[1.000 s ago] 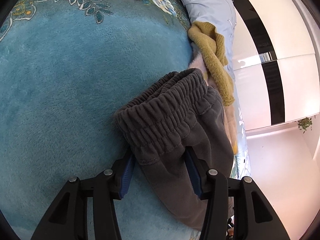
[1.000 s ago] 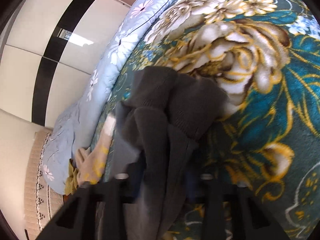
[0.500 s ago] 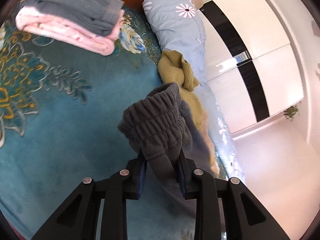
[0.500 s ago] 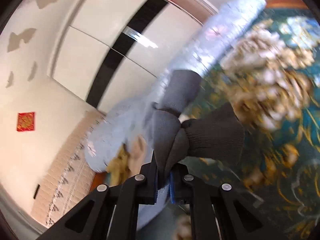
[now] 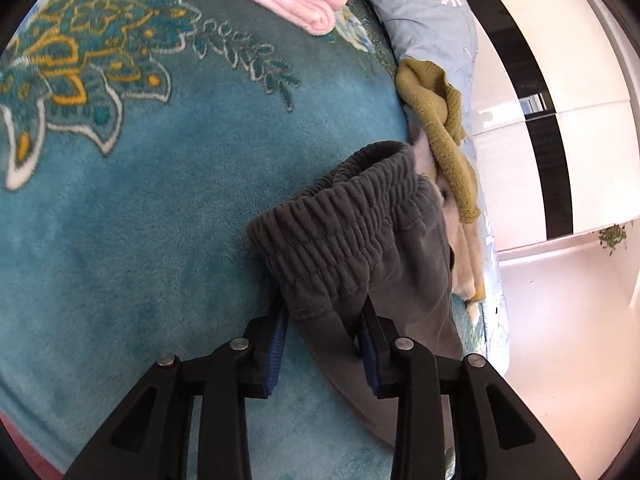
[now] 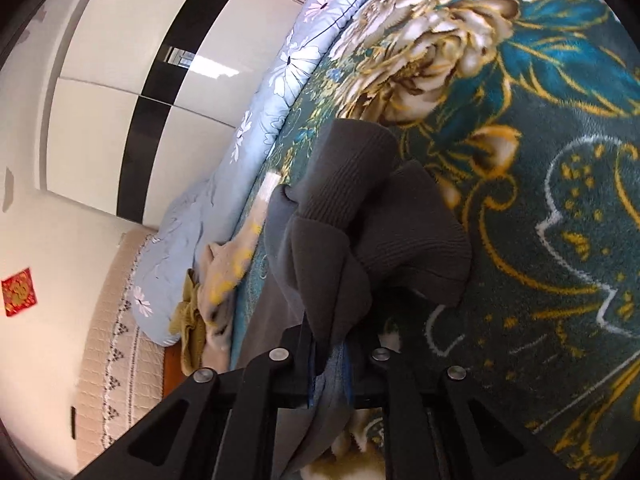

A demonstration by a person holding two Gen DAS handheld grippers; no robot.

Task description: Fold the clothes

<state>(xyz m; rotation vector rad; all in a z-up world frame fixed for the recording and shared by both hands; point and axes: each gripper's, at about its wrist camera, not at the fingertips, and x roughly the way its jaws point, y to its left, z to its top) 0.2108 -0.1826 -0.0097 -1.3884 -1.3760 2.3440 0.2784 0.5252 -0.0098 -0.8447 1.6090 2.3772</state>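
grey trousers (image 5: 360, 240) hung over the bed (image 5: 140, 240) | we gripped waistband in left hand-held gripper (image 5: 322, 344), cuffs in right hand-held gripper (image 6: 330, 364) | long axis ran between both, equally near

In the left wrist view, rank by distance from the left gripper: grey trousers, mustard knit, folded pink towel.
1. Grey trousers: clamped in the left gripper.
2. Mustard knit: beyond, on the right by the quilt.
3. Folded pink towel: far top edge.
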